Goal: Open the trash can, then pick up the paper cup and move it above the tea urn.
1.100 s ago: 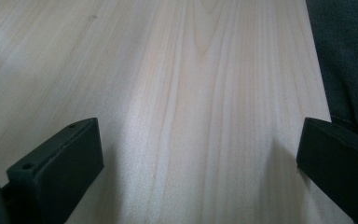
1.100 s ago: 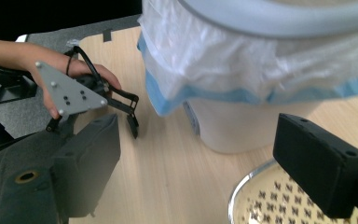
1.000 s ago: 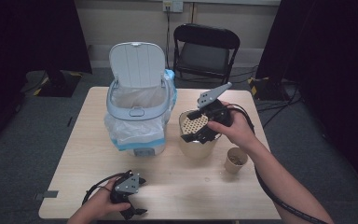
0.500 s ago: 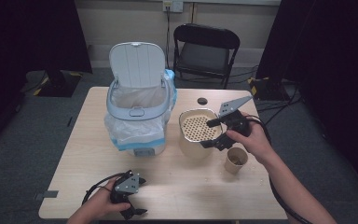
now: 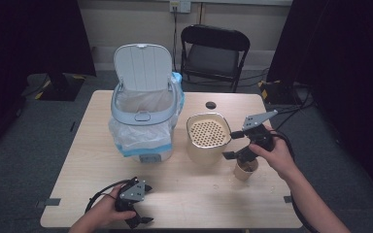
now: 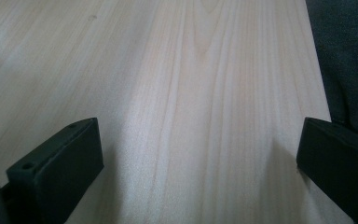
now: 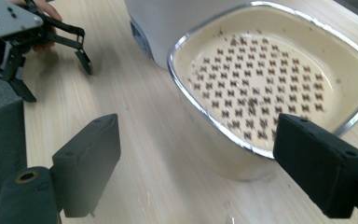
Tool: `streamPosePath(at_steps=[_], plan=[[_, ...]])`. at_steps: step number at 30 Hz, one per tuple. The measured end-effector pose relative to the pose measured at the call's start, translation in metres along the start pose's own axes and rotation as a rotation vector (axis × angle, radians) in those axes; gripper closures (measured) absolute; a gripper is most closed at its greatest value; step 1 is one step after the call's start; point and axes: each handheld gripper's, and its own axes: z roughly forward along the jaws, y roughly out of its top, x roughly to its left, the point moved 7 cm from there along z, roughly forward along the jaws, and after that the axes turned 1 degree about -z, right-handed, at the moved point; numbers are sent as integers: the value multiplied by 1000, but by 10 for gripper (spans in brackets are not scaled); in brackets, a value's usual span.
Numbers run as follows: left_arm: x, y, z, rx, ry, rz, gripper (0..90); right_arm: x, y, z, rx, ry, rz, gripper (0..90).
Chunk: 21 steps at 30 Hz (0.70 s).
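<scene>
Big wooden table (image 5: pixel 194 194) carries it all. White lidded bin (image 5: pixel 143 104), lid up, sits toward the far left edge; the cream perforated basket (image 5: pixel 207 136) stands mid-table just beside it. Right gripper (image 5: pixel 232 144) hovers beside the basket, jaws wide, half-hiding a paper cup (image 5: pixel 245 171). Left gripper (image 5: pixel 143 206) rests at the near edge, jaws spread on nothing.

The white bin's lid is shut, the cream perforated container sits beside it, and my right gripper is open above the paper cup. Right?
Not quite: the white plastic bin has its lid flipped up, open, as the high view shows. The rest holds: the cream container with the perforated insert sits beside it, and the right gripper is open above the brown paper cup.
</scene>
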Motion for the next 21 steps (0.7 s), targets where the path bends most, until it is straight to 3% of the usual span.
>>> streamPosePath(at_steps=[13,21], plan=[[0,0,0,0,0,0,0,-8,-42,-13,2,-67,38,149],[0,0,0,0,0,0,0,-14,-65,-17,4,-84,84,153]])
